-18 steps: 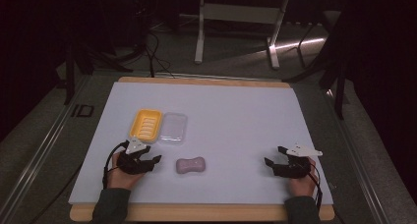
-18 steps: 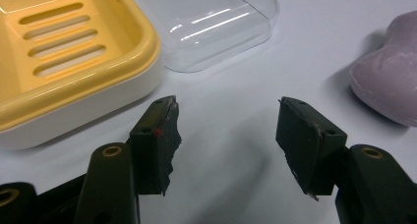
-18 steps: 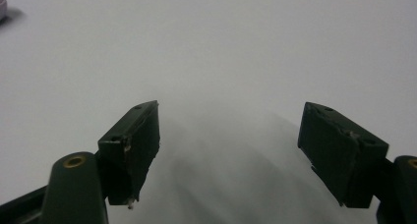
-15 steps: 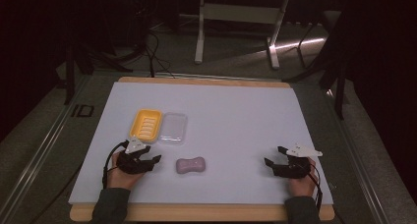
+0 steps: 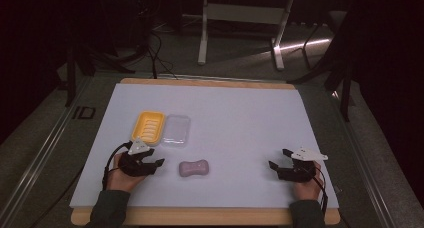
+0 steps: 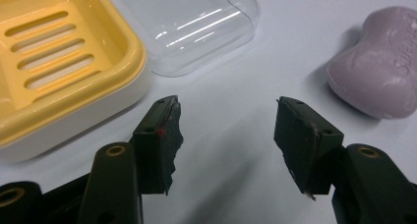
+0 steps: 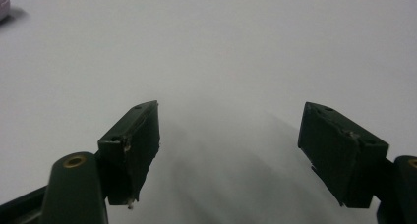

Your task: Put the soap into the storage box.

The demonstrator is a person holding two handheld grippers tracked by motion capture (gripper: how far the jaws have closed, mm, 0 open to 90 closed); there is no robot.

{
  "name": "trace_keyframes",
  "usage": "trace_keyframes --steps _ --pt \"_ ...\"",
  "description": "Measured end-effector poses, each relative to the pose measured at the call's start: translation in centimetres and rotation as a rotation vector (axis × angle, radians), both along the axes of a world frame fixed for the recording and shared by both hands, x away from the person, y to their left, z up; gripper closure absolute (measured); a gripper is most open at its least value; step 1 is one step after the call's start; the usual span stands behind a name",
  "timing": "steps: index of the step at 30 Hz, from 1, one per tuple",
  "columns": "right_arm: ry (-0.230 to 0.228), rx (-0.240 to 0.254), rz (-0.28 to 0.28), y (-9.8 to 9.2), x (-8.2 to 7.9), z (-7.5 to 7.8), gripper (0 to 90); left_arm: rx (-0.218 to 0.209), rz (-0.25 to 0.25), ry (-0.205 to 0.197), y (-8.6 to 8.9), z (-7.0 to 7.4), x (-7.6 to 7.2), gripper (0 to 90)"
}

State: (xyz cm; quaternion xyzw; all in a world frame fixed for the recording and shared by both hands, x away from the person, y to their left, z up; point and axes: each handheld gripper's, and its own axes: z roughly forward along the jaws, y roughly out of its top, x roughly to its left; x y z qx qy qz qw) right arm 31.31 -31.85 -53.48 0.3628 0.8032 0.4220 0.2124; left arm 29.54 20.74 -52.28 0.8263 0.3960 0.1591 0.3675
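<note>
My left tongs (image 5: 152,164) are open with nothing in them, my right tongs (image 5: 279,159) too, so next I reach for the purple soap (image 5: 194,168) low in the frame's middle.

**What I can read from here**

On the lilac, bone-shaped bar of soap (image 6: 378,62) at the right edge of my left gripper view, raised letters run sideways along the top face. They are partly cut off by the frame, and I cannot make out the word. In the high view, the dark floor strip left of the table carries a pale mark (image 5: 83,112) that looks like "ID".
</note>
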Motion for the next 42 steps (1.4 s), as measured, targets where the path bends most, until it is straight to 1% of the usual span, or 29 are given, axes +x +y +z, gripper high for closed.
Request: trace_keyframes --steps 3,7,10,15,16,17,22,27,35,41,42 --pt "0.0 -0.001 -0.001 0.0 0.0 0.0 23.4 0.001 -0.007 -0.001 0.1 0.3 0.0 44.3" --pt "-0.001 -0.004 -0.006 0.1 0.0 0.0 23.3 0.035 -0.039 0.003 0.2 1.0 0.1 46.2" --pt "-0.002 -0.005 -0.01 0.0 0.0 0.0 23.3 0.038 -0.052 0.005 0.2 1.4 0.2 47.0" --pt "-0.002 -0.005 -0.011 0.0 0.0 0.0 23.3 0.058 -0.072 0.008 0.0 1.8 0.4 47.2" --pt "-0.002 -0.004 -0.011 0.0 0.0 0.0 23.3 0.076 -0.088 0.009 -0.3 1.9 0.5 47.2" --pt "-0.002 -0.003 -0.011 0.0 0.0 0.0 23.3 0.083 -0.096 0.009 -0.4 2.0 0.6 47.0" --pt "-0.002 -0.003 -0.01 0.0 0.0 0.0 23.3 0.088 -0.121 0.014 -0.7 2.4 0.9 47.1" --pt "0.0 0.001 -0.011 0.0 0.0 0.0 23.3 0.113 -0.156 0.018 -1.2 2.8 1.1 47.4" --pt "-0.003 0.002 -0.011 0.0 -0.1 0.0 23.3 0.111 -0.177 0.021 -1.6 3.4 1.5 47.9" --pt "-0.003 0.004 -0.01 -0.1 0.0 0.0 23.2 0.123 -0.187 0.026 -1.9 3.8 1.7 47.5" --pt "-0.003 0.005 -0.01 -0.1 0.0 0.0 23.2 0.13 -0.192 0.025 -2.0 3.9 1.8 47.4"
